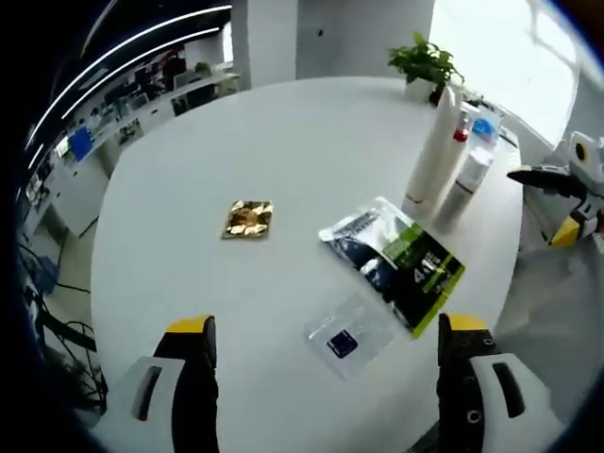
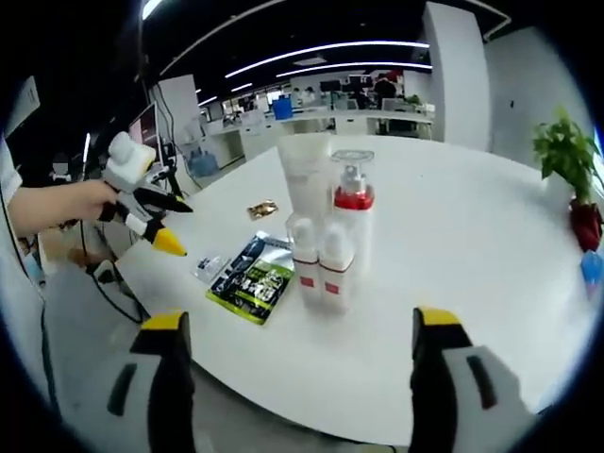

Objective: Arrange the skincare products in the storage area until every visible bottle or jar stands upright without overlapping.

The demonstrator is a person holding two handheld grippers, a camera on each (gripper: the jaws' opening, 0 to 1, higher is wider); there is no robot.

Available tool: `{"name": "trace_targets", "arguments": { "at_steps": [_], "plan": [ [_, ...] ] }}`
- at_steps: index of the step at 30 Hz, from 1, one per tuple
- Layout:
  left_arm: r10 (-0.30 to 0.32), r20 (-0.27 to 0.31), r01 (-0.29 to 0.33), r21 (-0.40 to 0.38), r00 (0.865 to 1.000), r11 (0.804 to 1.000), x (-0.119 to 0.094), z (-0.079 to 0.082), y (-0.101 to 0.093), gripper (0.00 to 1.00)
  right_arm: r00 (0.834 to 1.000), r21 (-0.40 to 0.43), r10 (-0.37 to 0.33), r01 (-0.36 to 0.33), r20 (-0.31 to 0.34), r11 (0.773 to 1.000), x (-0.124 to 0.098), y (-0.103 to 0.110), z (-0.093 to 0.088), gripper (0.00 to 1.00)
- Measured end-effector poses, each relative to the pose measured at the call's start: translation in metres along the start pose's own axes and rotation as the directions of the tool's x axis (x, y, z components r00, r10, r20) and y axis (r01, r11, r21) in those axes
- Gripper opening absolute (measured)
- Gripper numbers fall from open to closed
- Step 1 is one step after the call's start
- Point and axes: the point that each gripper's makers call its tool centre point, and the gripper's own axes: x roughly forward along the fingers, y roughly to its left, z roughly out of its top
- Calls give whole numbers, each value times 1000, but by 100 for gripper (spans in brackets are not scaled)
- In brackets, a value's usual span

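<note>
On the round white table (image 1: 283, 132) a tall white tube (image 1: 432, 151) and a pump bottle with a red collar (image 1: 462, 170) stand upright close together. In the right gripper view the tube (image 2: 307, 179) and the pump bottle (image 2: 352, 208) stand behind two small white bottles (image 2: 304, 255) (image 2: 335, 269), all upright. A green-and-black packet (image 1: 394, 260) (image 2: 253, 278), a gold sachet (image 1: 248, 219) (image 2: 262, 209) and a small clear sachet (image 1: 347, 338) (image 2: 209, 267) lie flat. My left gripper (image 1: 326, 326) (image 2: 175, 225) is open above the table's near edge. My right gripper (image 2: 300, 321) (image 1: 547, 206) is open, short of the bottles.
A potted plant (image 1: 425, 64) (image 2: 566, 160) stands at the table's far side. A blue item (image 1: 486, 127) sits behind the bottles. A hand (image 2: 57, 203) holds the left gripper off the table's edge. Office desks and cables lie beyond.
</note>
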Motion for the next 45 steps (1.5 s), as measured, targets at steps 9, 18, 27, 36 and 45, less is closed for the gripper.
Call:
{"name": "trace_targets", "arguments": {
  "at_steps": [9, 18, 27, 36, 45],
  "plan": [
    [0, -24, 1, 10, 1000, 1000, 22, 16, 20, 94, 1000, 6, -6, 6, -8, 1000, 1, -1, -1, 97],
    [14, -61, -13, 15, 998, 1000, 49, 29, 43, 95, 1000, 22, -21, 21, -7, 1000, 1, -5, -1, 97],
    [21, -105, -20, 11, 994, 1000, 76, 38, 61, 93, 999, 25, -34, 34, -12, 999, 1, -8, -2, 96],
    [19, -134, -16, 20, 991, 1000, 98, 50, 74, 91, 999, 29, -44, 44, -17, 999, 1, -10, -3, 96],
    [20, -154, -21, -5, 988, 1000, 118, 63, 83, 85, 999, 35, -46, 47, -25, 998, 2, -10, -4, 95]
  ]
}}
